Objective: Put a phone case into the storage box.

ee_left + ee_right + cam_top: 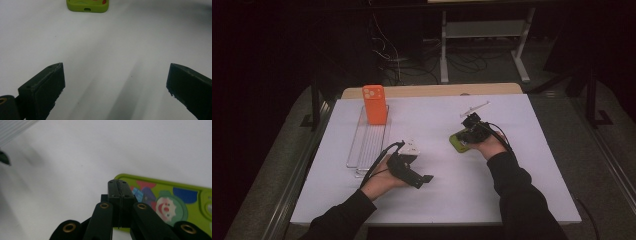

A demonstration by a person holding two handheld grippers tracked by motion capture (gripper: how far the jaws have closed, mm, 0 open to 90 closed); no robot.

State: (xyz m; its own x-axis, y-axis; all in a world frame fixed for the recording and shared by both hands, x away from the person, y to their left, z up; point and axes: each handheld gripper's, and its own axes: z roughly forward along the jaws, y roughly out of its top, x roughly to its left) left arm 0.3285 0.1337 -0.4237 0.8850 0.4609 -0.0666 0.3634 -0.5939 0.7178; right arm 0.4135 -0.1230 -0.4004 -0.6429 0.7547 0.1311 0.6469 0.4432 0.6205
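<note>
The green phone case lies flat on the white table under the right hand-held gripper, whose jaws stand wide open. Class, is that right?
Not quite. The right hand-held gripper has its jaws shut together, as the right gripper view shows. The green phone case does lie flat on the white table beneath it.

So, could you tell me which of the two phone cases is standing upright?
The orange case, propped upright at the far end of the wire rack; the green case lies flat on the table by the right gripper.
</note>
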